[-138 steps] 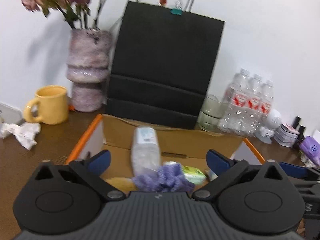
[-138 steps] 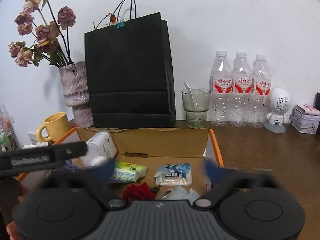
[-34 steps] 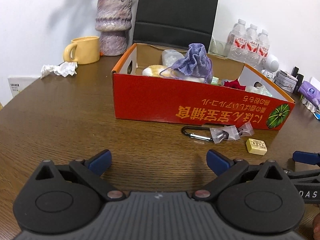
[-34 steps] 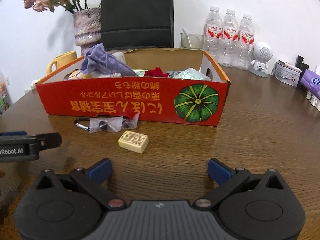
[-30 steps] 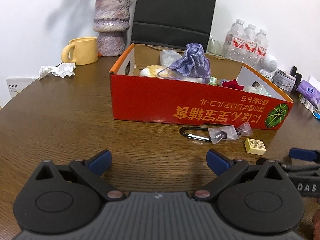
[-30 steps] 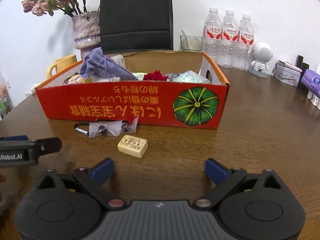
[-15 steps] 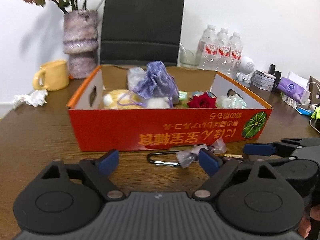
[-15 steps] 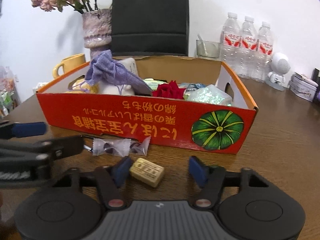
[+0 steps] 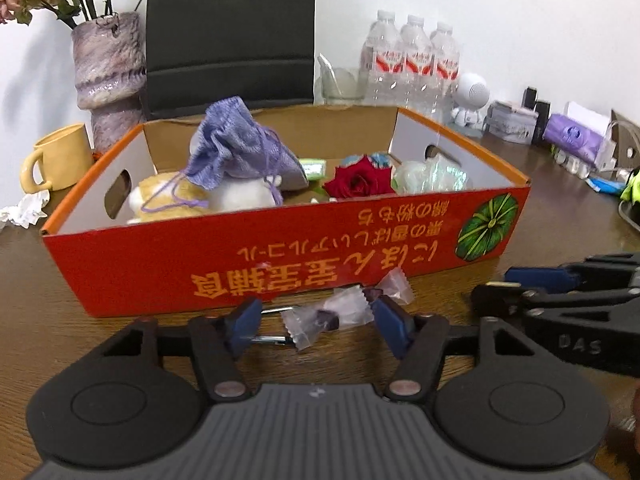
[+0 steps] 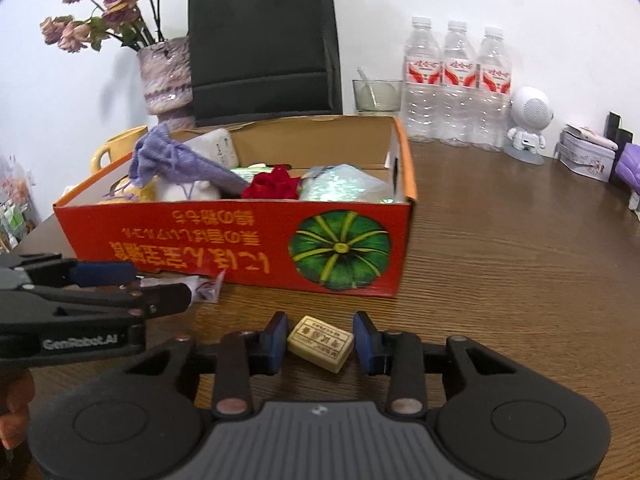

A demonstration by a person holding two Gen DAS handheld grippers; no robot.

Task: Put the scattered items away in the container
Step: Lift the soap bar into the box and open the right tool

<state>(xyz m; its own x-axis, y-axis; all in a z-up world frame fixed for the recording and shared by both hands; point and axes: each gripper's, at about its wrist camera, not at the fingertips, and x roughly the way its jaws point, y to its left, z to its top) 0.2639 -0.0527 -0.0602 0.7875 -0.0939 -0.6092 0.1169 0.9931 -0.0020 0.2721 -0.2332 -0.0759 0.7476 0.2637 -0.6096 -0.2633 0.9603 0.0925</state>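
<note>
Just in front of the red cardboard box (image 10: 240, 240), your right gripper (image 10: 320, 340) has been closing around the cream eraser block (image 10: 320, 342), pads not quite pressing, while your left gripper (image 9: 316, 322) has been narrowing around the clear candy wrappers (image 9: 340, 308), untouched.

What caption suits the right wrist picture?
Right gripper closing around a cream block before the red box.
</note>
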